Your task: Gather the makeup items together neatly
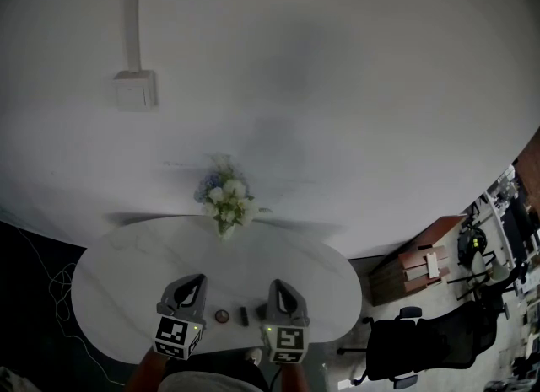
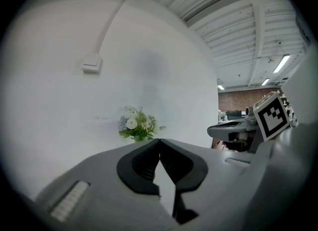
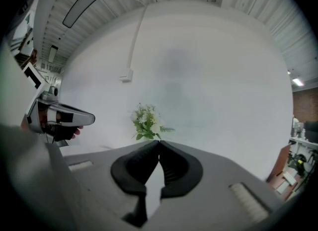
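Left hand-held gripper [image 2: 159, 140] at lower centre, jaws closed tip to tip, empty; flower bouquet [image 2: 136, 125] just above, against white wall [image 2: 59, 115].

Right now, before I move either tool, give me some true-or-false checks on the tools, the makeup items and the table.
1. The left tool is shut with nothing between its jaws. True.
2. The right tool grips a makeup item. False: it is shut and empty.
3. The bouquet stands at the far edge of the table, against the wall. True.
4. The round item and the dark item lie beside the bouquet. False: they lie at the near edge, between the two tools.
5. In the head view, a black office chair stands on the floor right of the table. True.
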Motion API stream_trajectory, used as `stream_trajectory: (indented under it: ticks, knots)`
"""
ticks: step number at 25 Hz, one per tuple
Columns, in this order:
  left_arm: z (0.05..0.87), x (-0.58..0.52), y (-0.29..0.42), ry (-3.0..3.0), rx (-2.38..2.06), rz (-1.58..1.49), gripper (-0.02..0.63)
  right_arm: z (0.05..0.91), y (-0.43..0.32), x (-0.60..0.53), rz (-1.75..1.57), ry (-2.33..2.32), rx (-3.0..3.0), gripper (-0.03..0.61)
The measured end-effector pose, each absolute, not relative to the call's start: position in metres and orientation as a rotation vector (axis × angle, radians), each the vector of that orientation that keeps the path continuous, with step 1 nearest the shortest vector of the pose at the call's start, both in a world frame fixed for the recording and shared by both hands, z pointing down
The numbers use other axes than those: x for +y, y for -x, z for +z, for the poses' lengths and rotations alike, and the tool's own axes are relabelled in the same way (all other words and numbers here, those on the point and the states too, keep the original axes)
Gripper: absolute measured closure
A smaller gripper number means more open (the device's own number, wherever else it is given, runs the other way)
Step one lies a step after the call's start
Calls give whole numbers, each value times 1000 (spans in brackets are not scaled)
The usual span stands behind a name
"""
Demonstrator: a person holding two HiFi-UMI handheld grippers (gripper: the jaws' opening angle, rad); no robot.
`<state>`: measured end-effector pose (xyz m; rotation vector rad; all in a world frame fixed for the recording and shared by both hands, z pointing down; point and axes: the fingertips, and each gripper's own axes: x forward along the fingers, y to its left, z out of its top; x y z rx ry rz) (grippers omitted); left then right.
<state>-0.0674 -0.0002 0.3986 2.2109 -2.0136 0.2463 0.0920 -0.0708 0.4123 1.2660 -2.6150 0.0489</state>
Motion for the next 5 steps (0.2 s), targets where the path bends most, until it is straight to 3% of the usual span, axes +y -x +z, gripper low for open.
stream_trajectory:
  ticks: [5]
  knots:
    - [400,-5,69,-2210,-2013,247,603,413,-91,-76,48,-1266,-2613,574]
